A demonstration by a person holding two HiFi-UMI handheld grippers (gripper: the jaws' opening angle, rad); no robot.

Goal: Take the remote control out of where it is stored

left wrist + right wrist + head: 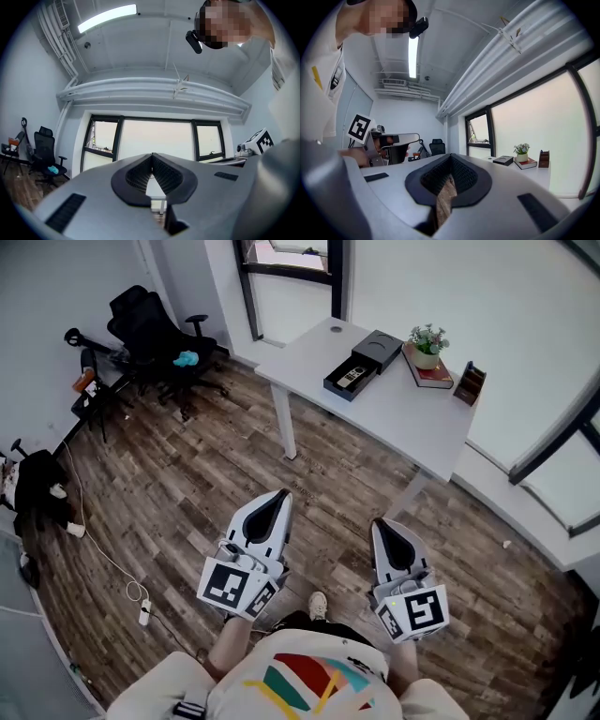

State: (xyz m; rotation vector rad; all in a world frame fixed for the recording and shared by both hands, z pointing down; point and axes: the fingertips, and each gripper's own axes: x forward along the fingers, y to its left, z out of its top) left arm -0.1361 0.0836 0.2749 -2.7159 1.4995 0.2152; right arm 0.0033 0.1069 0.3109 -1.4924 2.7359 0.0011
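Status: not started. Remote control sits in the pulled-out tray of the black storage box on the white desk, far side of the room, right of centre. Potted plant on a red book is just right of the box.

Left gripper and right gripper are both held near the body over the wood floor, well apart from the desk. Jaws on both are pressed together with nothing between them.

Done: nothing visible, unless the tray counts as opened. Left, by my read: approach the desk, open one gripper, grasp the remote, lift it clear of the tray.
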